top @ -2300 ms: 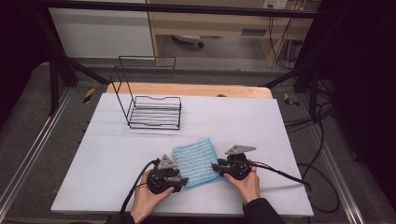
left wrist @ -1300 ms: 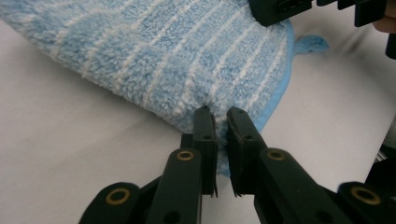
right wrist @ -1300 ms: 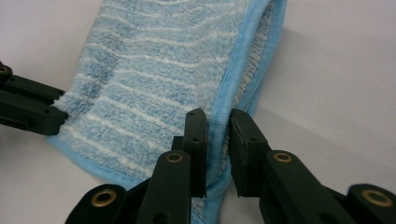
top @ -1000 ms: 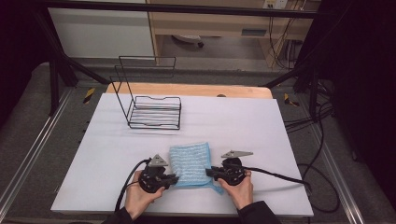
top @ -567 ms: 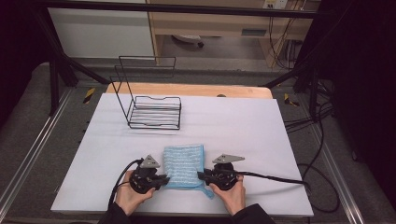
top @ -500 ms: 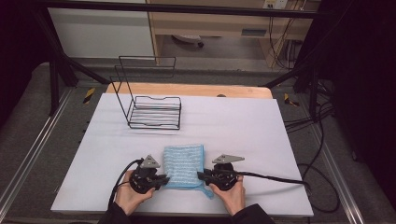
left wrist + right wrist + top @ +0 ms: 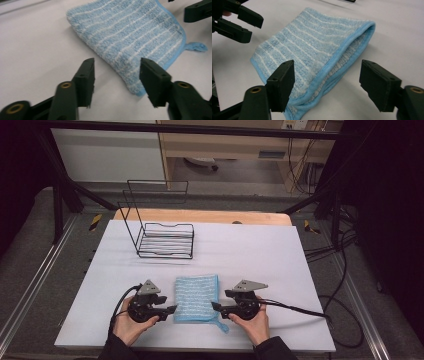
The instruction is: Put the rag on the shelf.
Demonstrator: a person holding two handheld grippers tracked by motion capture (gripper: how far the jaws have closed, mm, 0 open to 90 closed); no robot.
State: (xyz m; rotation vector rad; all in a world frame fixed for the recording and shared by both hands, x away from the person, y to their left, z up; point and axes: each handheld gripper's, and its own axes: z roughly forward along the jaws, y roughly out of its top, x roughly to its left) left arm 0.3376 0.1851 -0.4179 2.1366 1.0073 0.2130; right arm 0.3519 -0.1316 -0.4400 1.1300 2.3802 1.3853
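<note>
A folded blue towel with white stripes (image 7: 196, 297) lies flat on the white table (image 7: 260, 255), near its front edge. My left gripper (image 7: 172, 309) sits just left of the towel, and its jaws have just been opening. In the left gripper view the left gripper (image 7: 117, 65) stands open, with the towel (image 7: 130, 37) and its near corner just ahead of the pads. My right gripper (image 7: 216, 307) is at the towel's right edge, its jaws also just opened. In the right gripper view the right gripper (image 7: 328, 66) stands open astride the towel (image 7: 312, 47) and its folded edge, pads not pressing.
A black wire rack (image 7: 165, 240) stands at the back left of the table. A small hanging loop (image 7: 197, 47) sticks out from the towel's corner. Cables trail from both grippers, the right one (image 7: 300, 309) running off to the right. A wooden strip (image 7: 200, 216) borders the far edge.
Both grippers carried the towel toward the front edge and set it down flat. Their jaws then opened off it, and the left hand drew back a little to the left.
</note>
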